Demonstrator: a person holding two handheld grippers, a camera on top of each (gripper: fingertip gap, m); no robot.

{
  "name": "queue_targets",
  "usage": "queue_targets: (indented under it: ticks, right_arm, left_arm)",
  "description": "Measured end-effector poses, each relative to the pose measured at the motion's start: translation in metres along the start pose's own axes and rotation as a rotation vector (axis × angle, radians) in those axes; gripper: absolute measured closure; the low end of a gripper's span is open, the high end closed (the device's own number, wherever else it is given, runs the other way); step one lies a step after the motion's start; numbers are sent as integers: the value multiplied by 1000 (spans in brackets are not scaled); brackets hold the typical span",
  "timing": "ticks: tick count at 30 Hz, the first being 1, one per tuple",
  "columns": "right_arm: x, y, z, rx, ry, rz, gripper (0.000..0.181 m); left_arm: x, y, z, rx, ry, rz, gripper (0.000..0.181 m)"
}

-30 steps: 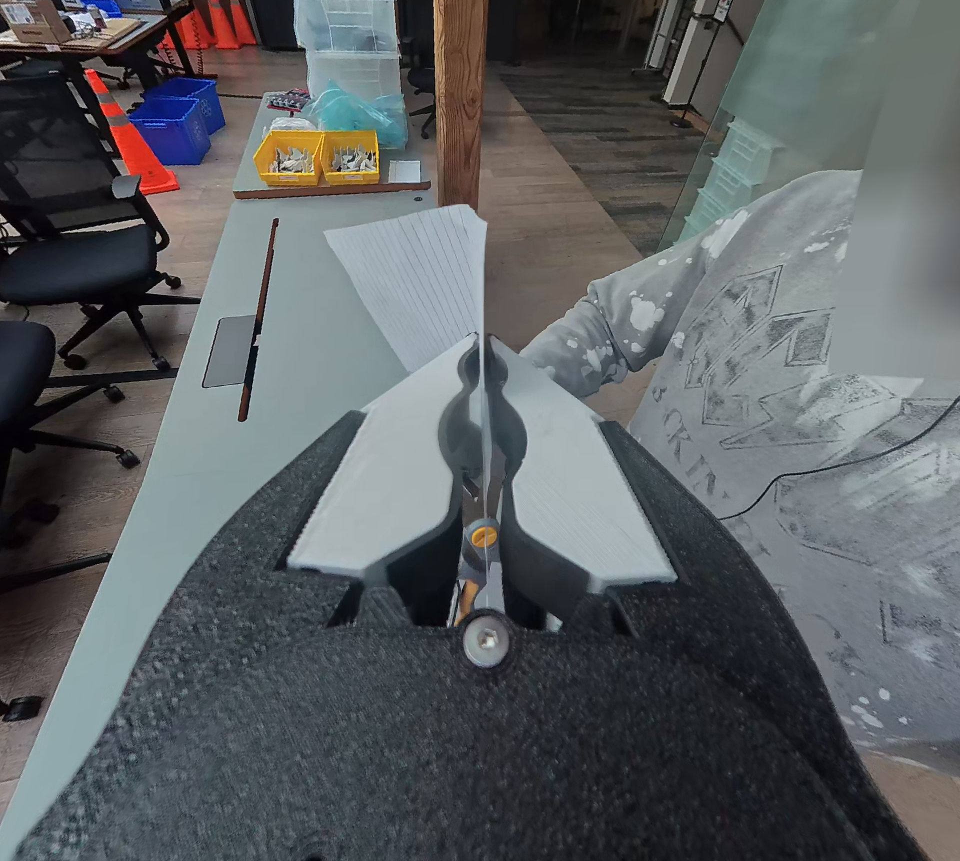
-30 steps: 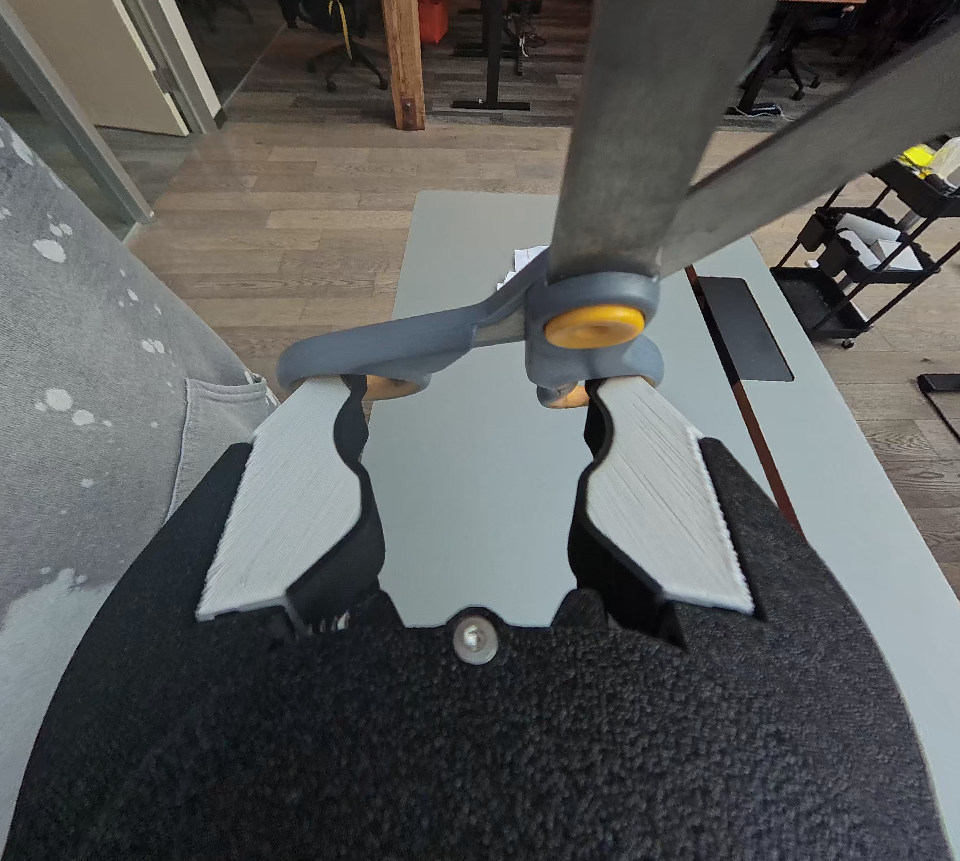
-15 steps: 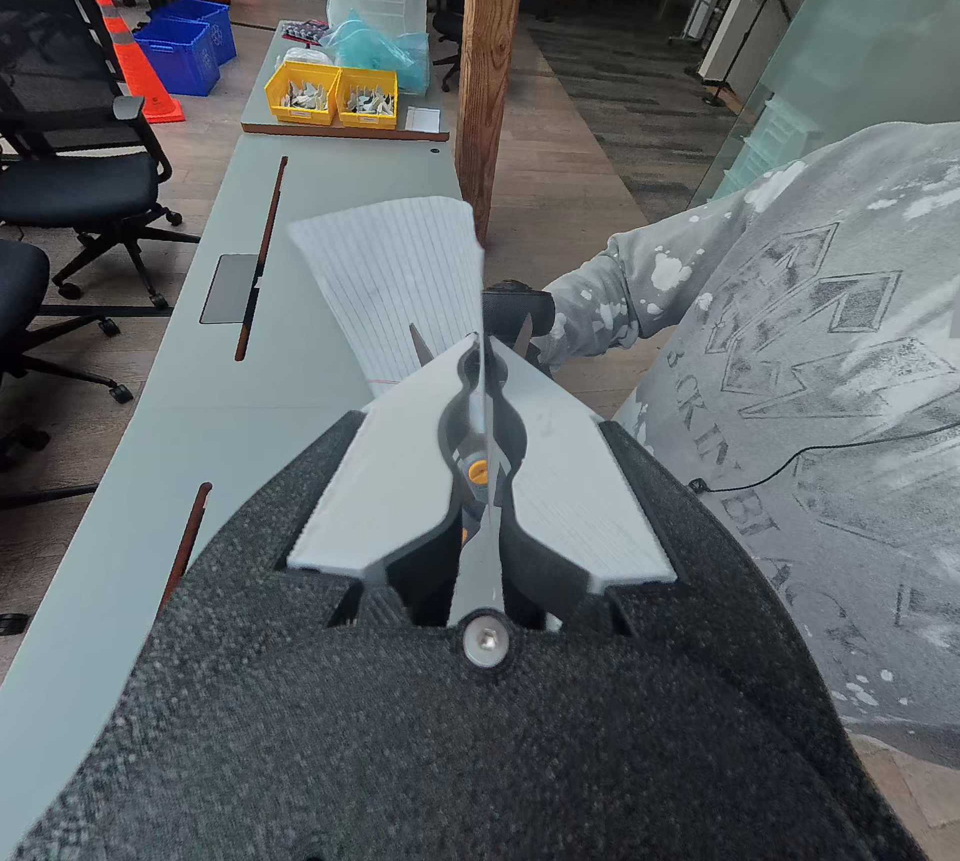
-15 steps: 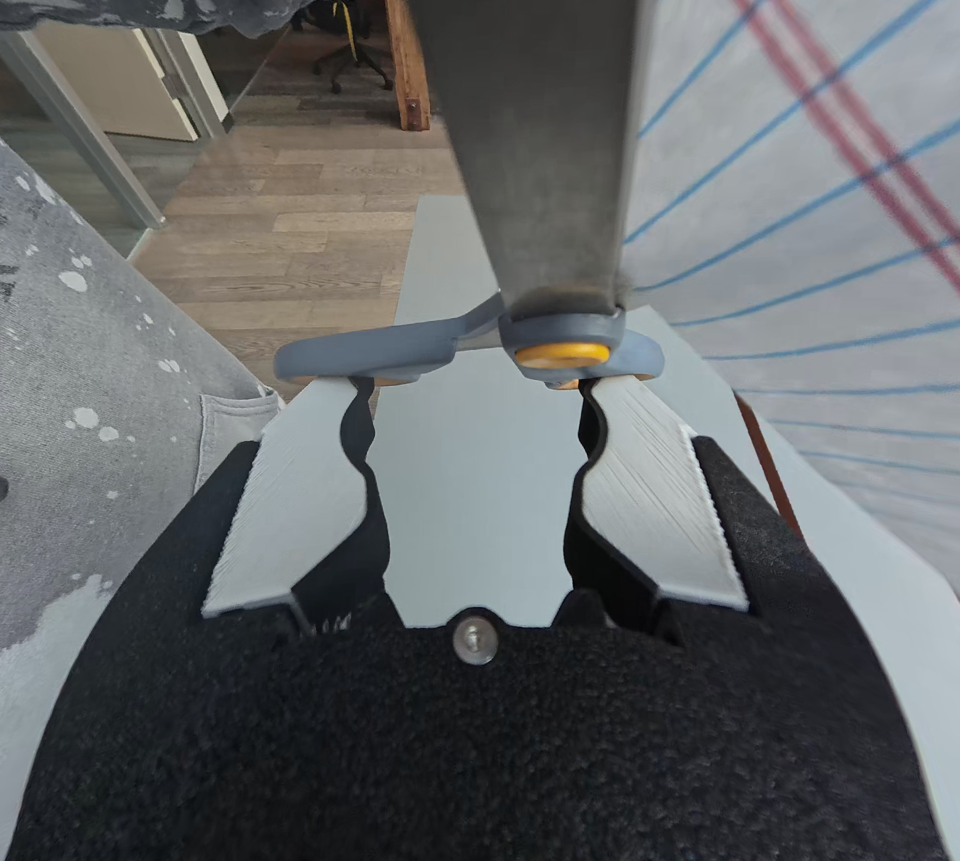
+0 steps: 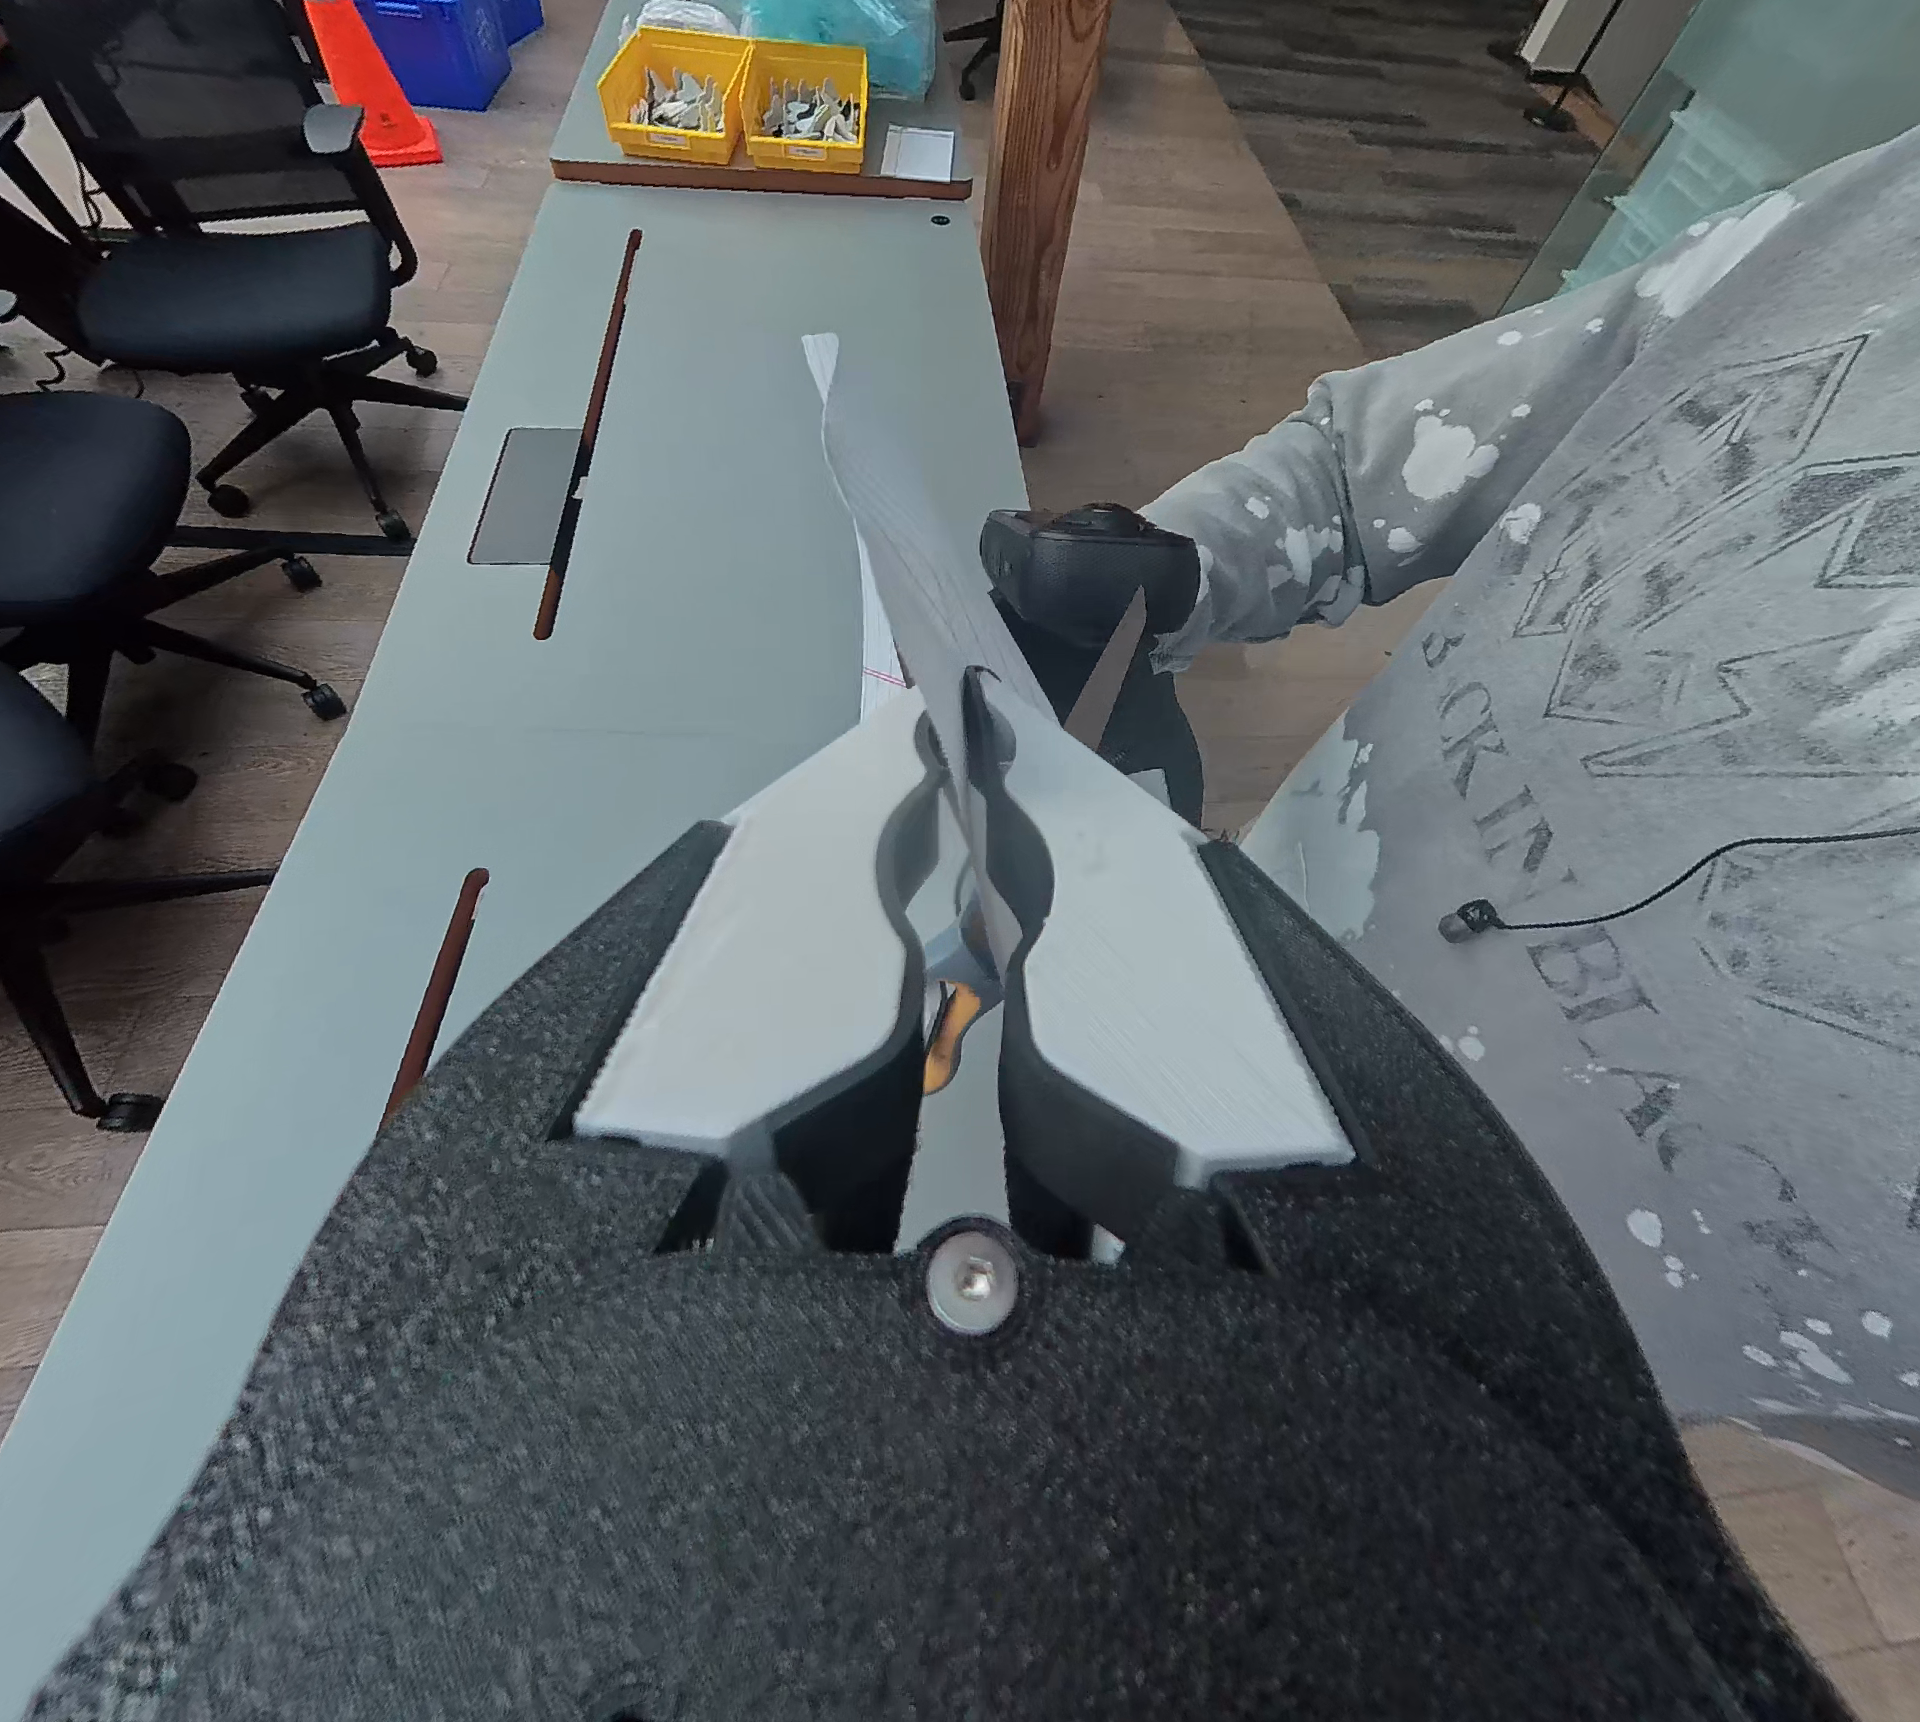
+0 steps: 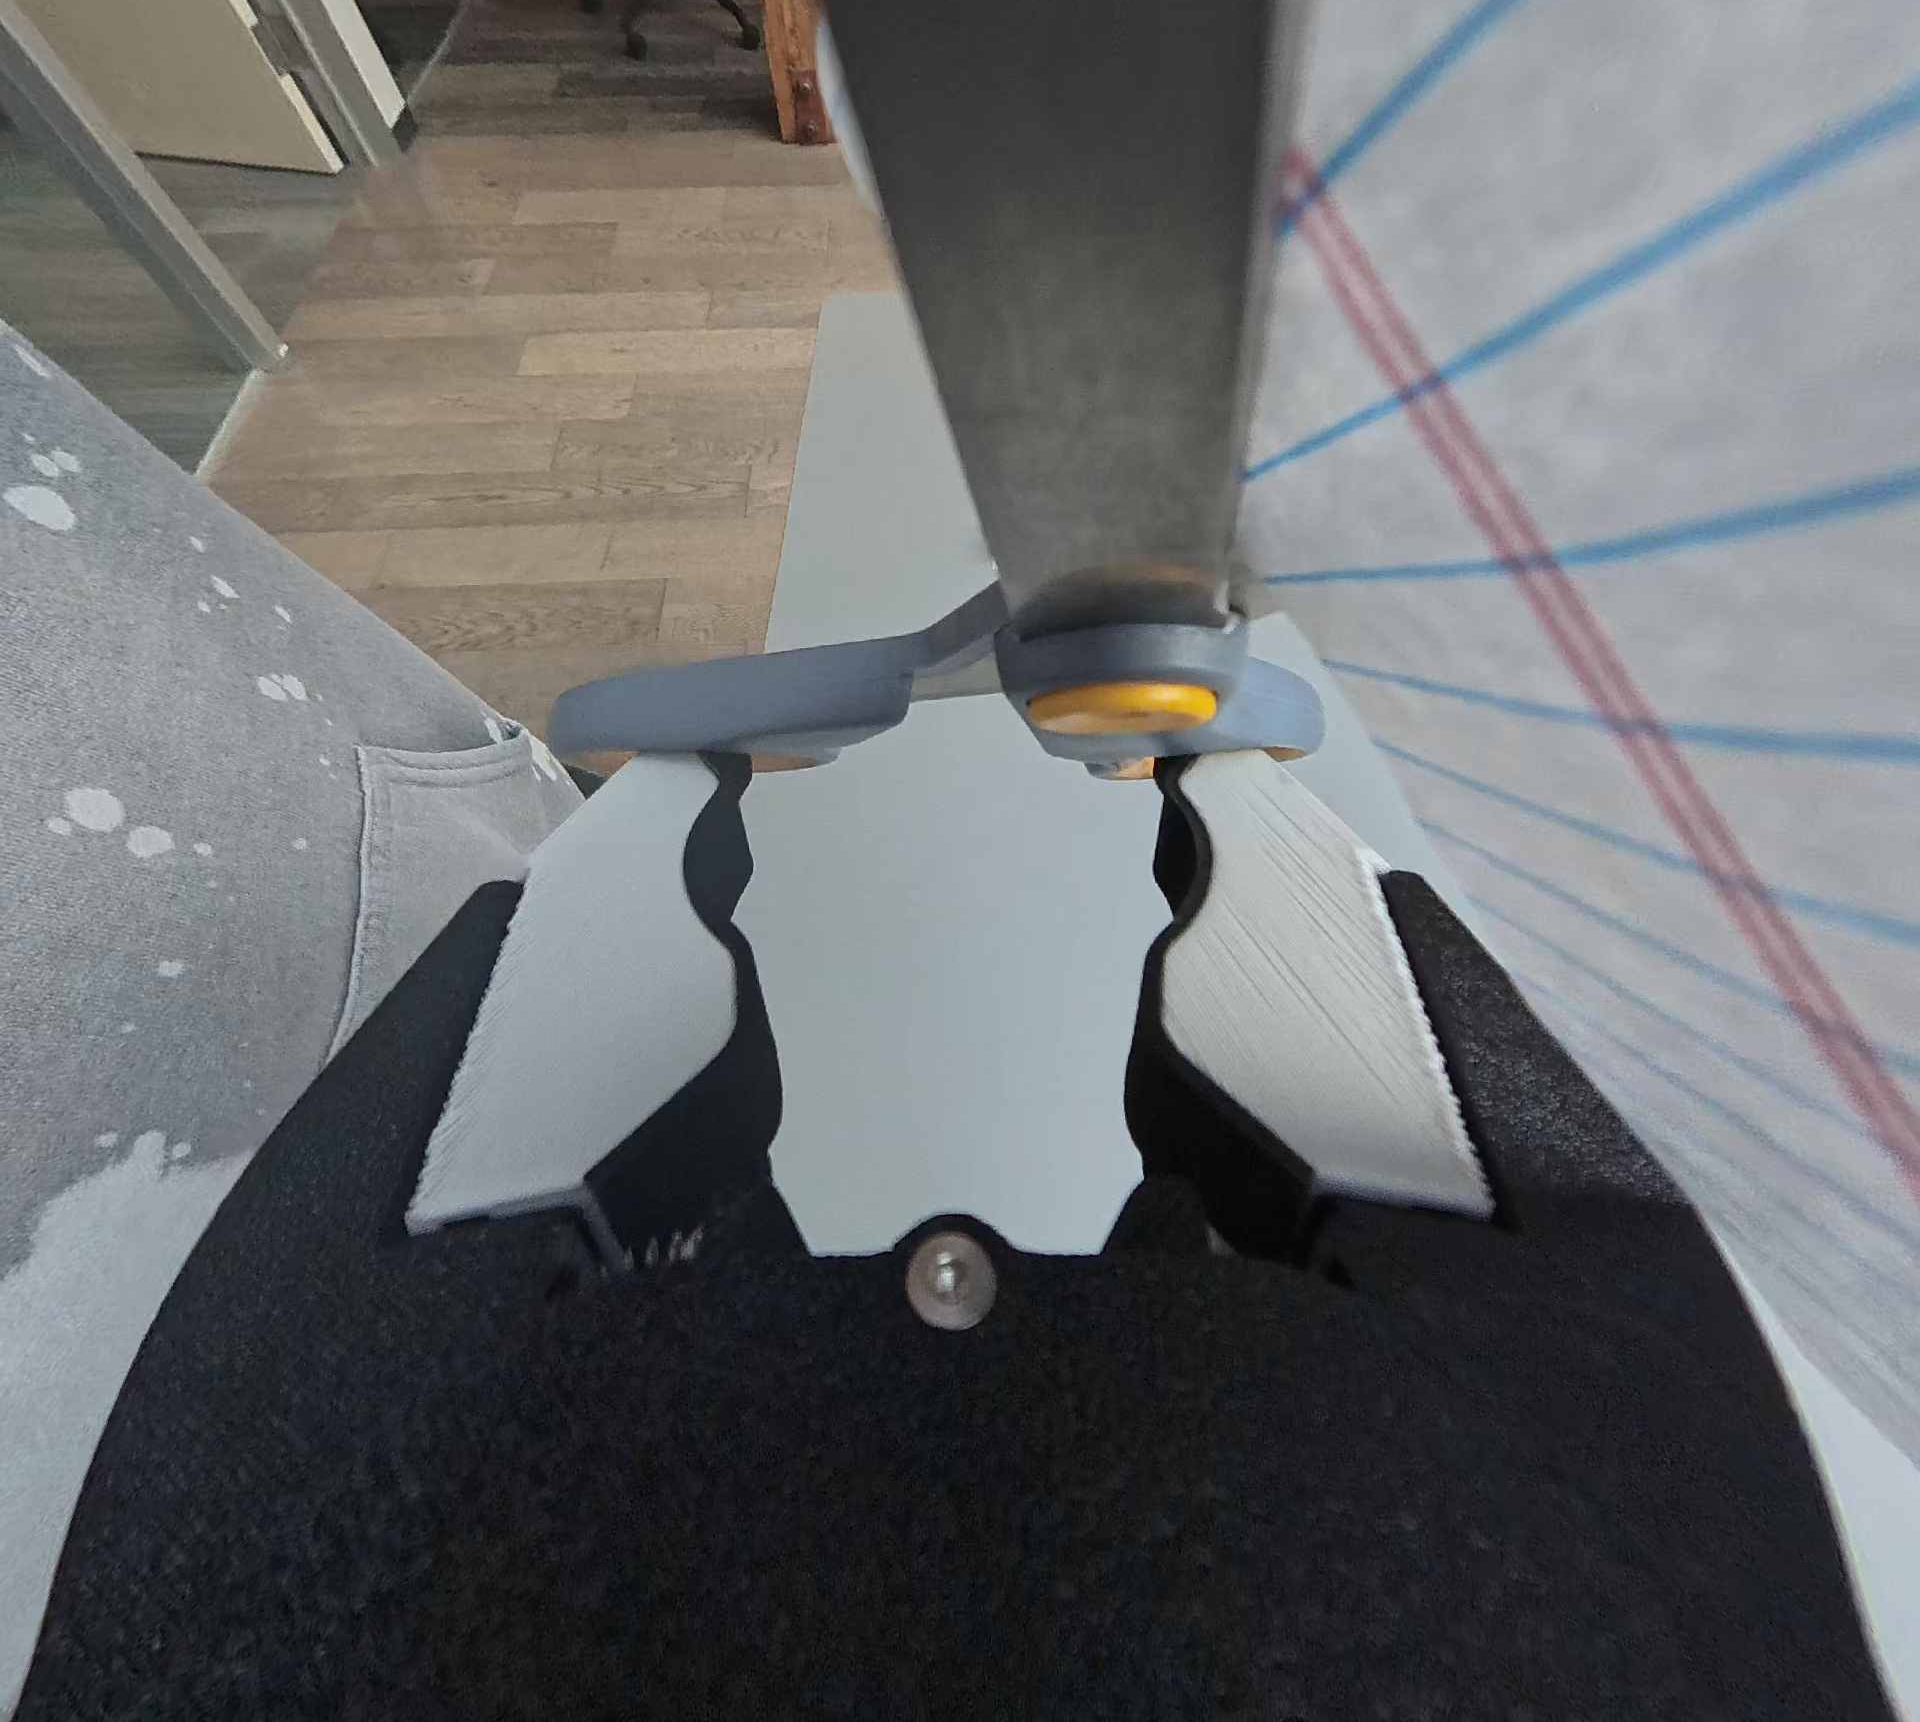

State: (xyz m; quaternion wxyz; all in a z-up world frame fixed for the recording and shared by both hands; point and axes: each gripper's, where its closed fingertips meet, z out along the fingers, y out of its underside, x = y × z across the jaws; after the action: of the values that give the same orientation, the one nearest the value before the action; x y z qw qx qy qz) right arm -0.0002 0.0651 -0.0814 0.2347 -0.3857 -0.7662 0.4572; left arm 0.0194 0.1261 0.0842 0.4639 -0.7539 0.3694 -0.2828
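A: Pinching a sheet of lined paper (image 5: 883, 529) edge-on, the left hand-held gripper (image 5: 961, 825) has its fingers closed flat against it, so the sheet stands up above the grey surface (image 5: 675, 425), where blades can reach it.

B: And the right hand-held gripper (image 6: 940, 763)?

A: Its fingers are spread partway, each tip pressing a handle loop of the grey scissors with an orange pivot (image 6: 1122, 701). It grips them, blades pointing away, with the paper's blue and red rulings (image 6: 1610, 529) just beside the blade.

B: Are the blades on the paper?

A: Seemingly; in the left wrist view a blade tip (image 5: 1107, 670) shows just behind the sheet.

B: Any writing?

A: The person's grey spattered sweatshirt (image 5: 1662, 737) bears a print, and the yellow bins (image 5: 732, 103) farther down carry small labels.
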Motion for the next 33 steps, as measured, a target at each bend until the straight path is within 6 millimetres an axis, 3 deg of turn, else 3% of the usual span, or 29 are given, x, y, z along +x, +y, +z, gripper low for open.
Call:
queue_targets:
  ticks: [18, 33]
  right_arm:
    - [-5, 16, 11, -66, -39, -9, 127]
    - [-11, 23, 13, -68, -60, -50, 153]
  left_arm:
    - [-8, 27, -16, -13, -63, -20, 181]
    - [-5, 33, -23, -21, -48, -14, 181]
